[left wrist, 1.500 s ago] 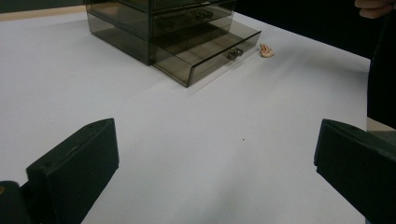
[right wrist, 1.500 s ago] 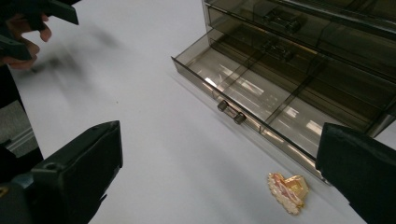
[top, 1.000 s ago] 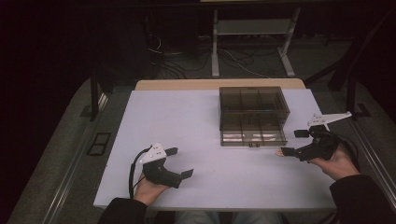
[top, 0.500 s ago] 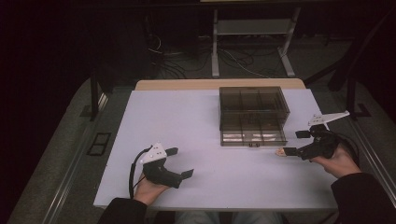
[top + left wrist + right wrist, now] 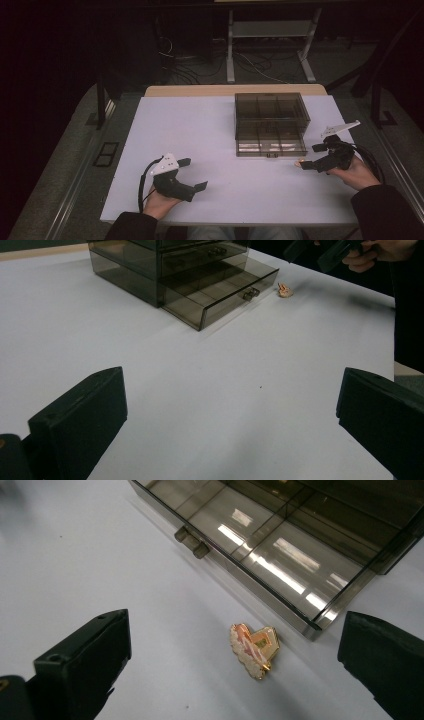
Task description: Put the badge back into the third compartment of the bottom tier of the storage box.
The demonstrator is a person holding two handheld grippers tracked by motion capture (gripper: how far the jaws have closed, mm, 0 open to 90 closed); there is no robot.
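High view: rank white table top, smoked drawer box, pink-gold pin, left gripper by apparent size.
1. White rectangular table top.
2. Smoked transparent plastic drawer box, bottom drawer pulled open.
3. Black left gripper, fingers spread apart.
4. Small pink-and-gold pin, a speck beside the right gripper.

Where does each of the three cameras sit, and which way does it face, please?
High view: above the person's side, looking forward and down on the white table; both hands show, with the left tongs and right tongs.
Left gripper view: rides the left tongs, low over the table, facing the smoked drawer box; its own black jaws stand wide apart.
Right gripper view: rides the right tongs, looking down at the pin badge beside the open drawer; jaws wide apart.
All three share the open drawer and badge.
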